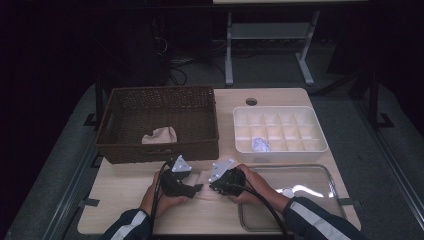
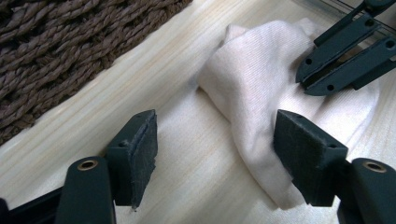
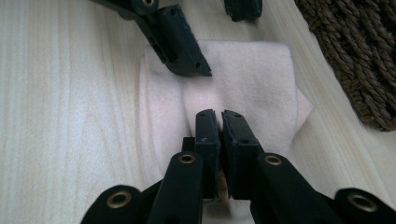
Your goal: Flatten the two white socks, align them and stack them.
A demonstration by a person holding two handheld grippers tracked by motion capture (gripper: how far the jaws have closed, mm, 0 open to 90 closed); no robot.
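A pale cream cloth (image 2: 261, 88), folded over on itself, lies on the light wooden table near its front edge. My left gripper (image 2: 215, 140) stands open over it, its two pads wide apart and touching nothing, the cloth's edge lying between them. My right gripper (image 3: 220, 116) is shut on a fold of the cloth (image 3: 252, 79), its jaws nearly together with fabric pinched between. In the high view both grippers meet over the cloth (image 1: 207, 194), the left gripper (image 1: 192, 189) facing the right gripper (image 1: 212, 186). The right gripper's closed jaws also show from the left gripper view, pressed into the cloth.
A brown wicker basket (image 1: 157, 150) stands just behind the grippers, with a beige cloth (image 1: 160, 135) inside. A white divided box (image 1: 280, 152) at back right holds a crumpled white item (image 1: 260, 145). A shiny metal tray (image 1: 332, 185) lies at front right.
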